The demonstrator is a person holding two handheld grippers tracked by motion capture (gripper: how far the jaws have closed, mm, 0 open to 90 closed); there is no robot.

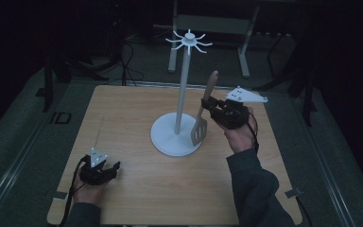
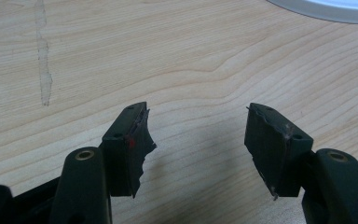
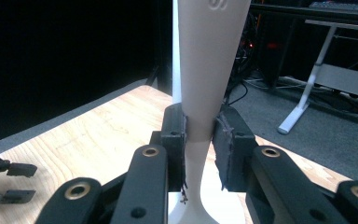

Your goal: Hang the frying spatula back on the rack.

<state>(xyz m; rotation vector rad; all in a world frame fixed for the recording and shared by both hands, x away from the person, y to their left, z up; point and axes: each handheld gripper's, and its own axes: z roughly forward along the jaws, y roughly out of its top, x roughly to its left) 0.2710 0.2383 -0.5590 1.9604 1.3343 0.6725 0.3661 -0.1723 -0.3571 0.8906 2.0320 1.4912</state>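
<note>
A slotted spatula (image 1: 199, 130) with a beige handle stands nearly upright, head down, just right of the white hook stand (image 1: 183, 90). My right gripper (image 1: 207, 105) is shut on the handle at about mid-length. In the right gripper view, the pads (image 3: 175, 140) press both sides of the beige handle (image 3: 209, 56), and the stand's pole (image 3: 175, 46) rises right behind it. The spatula's head hangs over the rim of the stand's round base (image 1: 168, 142). My left gripper (image 1: 116, 166) rests low at the table's front left, open, with bare wood between its fingers (image 2: 198, 135).
The wooden table (image 1: 137, 198) has bare room in front and to the left of the stand. Hook arms (image 1: 188, 40) radiate from the stand's top. A white desk frame (image 1: 208, 23) and cables (image 1: 127, 61) lie on the floor beyond the far edge.
</note>
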